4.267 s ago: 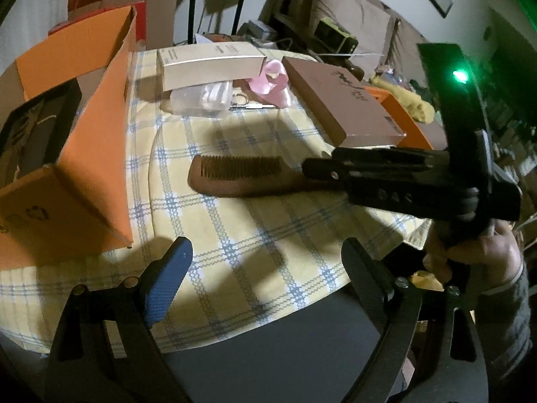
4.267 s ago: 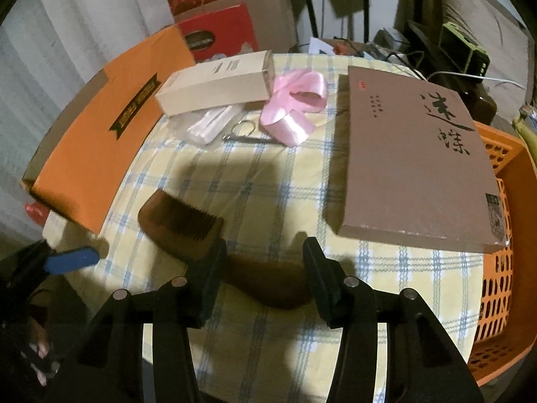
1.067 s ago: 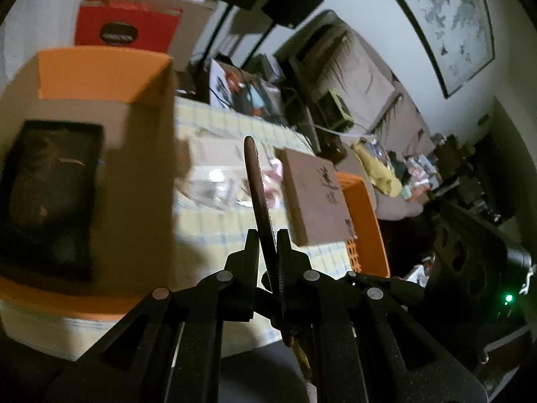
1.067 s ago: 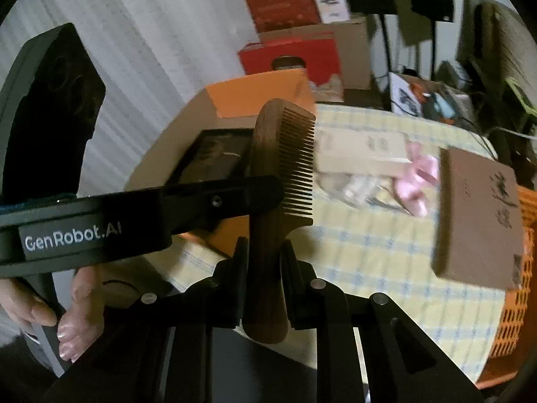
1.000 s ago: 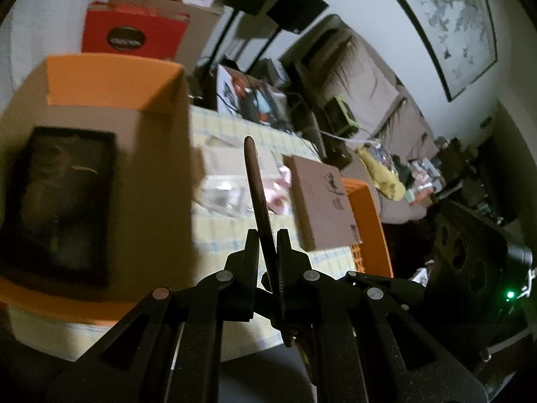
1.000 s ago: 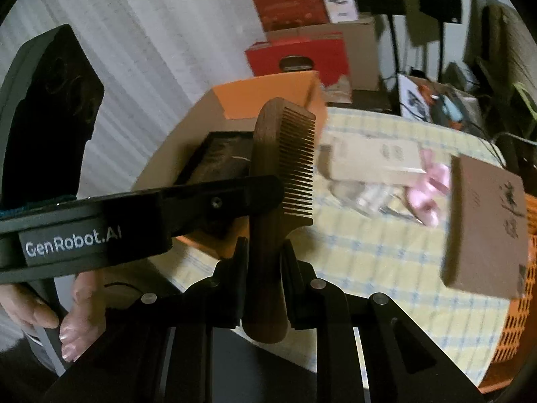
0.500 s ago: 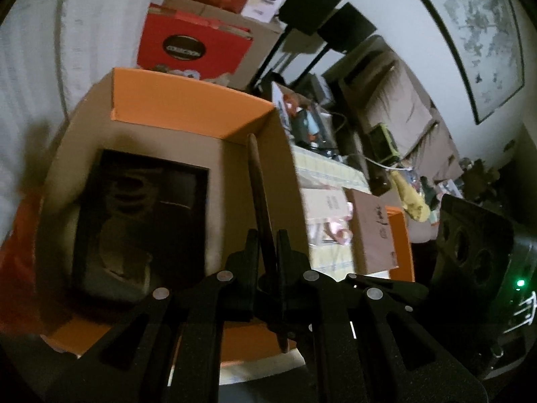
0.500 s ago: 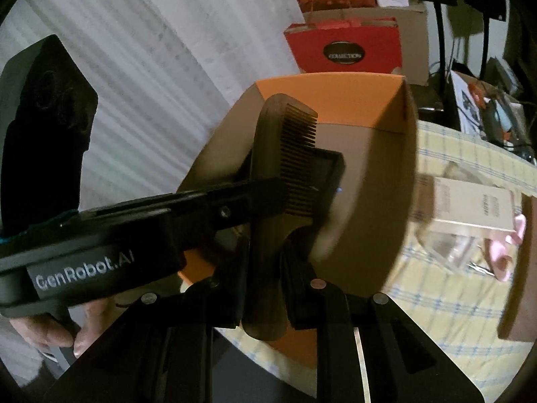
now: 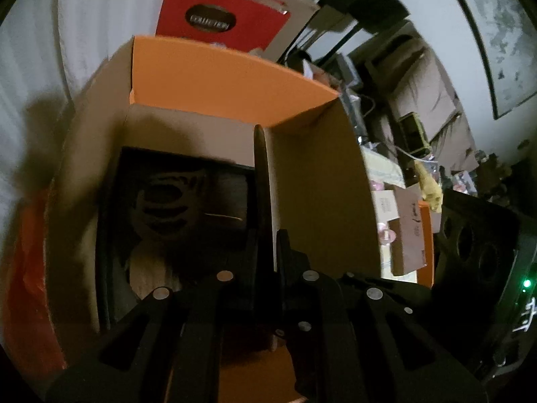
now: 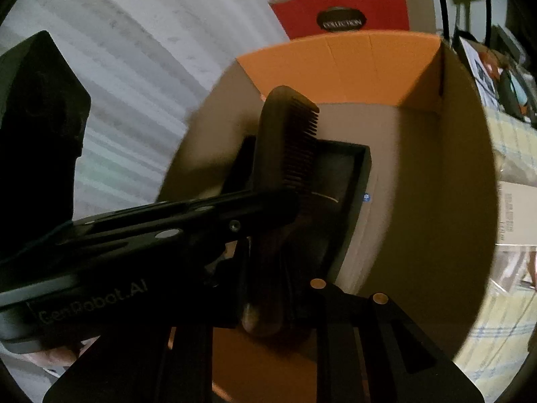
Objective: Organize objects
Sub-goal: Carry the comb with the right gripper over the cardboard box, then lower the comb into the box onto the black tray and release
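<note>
One comb (image 10: 285, 174), two gripping tongs (image 9: 268, 255).

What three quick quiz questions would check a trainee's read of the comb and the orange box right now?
1. True or false: both grippers are shut on the comb.
2. Multiple choice: what already lies inside the orange box? A) a pink ribbon B) a black tray C) a pair of scissors
3. Fill in: the left gripper grips the comb across its flat sides, so that camera sees the comb ____.

Key
1. True; the right gripper holds the handle end.
2. B
3. edge-on
</note>
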A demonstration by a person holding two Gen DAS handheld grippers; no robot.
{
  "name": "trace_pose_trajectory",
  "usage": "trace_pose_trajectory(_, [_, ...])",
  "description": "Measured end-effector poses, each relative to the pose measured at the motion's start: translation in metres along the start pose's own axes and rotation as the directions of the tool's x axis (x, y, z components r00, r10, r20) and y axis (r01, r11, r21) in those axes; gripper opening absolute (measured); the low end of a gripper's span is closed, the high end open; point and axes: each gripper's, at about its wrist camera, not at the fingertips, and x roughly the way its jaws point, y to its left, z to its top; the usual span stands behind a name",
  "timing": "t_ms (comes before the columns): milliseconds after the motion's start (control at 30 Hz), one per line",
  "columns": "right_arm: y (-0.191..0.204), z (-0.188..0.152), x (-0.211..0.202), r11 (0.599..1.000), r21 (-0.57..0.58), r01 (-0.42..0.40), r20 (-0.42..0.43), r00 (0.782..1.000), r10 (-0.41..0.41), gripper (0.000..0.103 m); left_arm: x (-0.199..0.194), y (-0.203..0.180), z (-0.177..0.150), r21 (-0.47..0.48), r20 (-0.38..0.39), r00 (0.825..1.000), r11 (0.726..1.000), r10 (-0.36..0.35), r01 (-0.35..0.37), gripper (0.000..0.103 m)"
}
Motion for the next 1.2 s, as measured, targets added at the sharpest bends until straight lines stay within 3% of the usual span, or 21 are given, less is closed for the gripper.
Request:
trace_pose_trajectory(300, [-0.014,0.001,0.024,0.998,0.056,0.033,-0.045,0.999,-0.031,0.022,0.036,0.017,0.009,-0.003,-0.076,0.997,1.0,0.022,-0.022,0.009])
trace_pose_trajectory(367, [-0.012,0.002,0.022,0.998,0.053,0.036,-0.045,0.998,-0.034,0.027,0.043,0.019,0.011,-0.002,-0.09,0.995,0.999,0.033,-0.033,0.009])
trace_pose_trajectory(467, [-0.009,-0.001,0.013,0.997,0.031,0.071,-0.034,0.997,-0.07,0.043,0.047,0.02,0.013,0.002,-0.104,0.994,1.0,0.031,-0.031,0.01])
trace_pose_trajectory(633, [-0.01,-0.01,-0.007,0.995,0.004,0.096,-0.023,0.995,-0.096,0.044,0.047,0.019,0.017,0.007,-0.114,0.993,0.999,0.036,-0.035,0.01])
trace_pose_trajectory(867, [-0.01,-0.02,-0.049,0.997,-0.001,0.077,0.055,0.996,-0.077,0.044,0.044,0.017,0.008,0.035,-0.147,0.989,0.999,0.018,-0.013,0.009])
trace_pose_trajectory(1200, [-0.01,-0.028,-0.077,0.995,-0.02,0.096,0.111,0.989,-0.093,0.044,0.04,0.017,0.0,0.045,-0.167,0.986,0.999,0.027,-0.02,0.007])
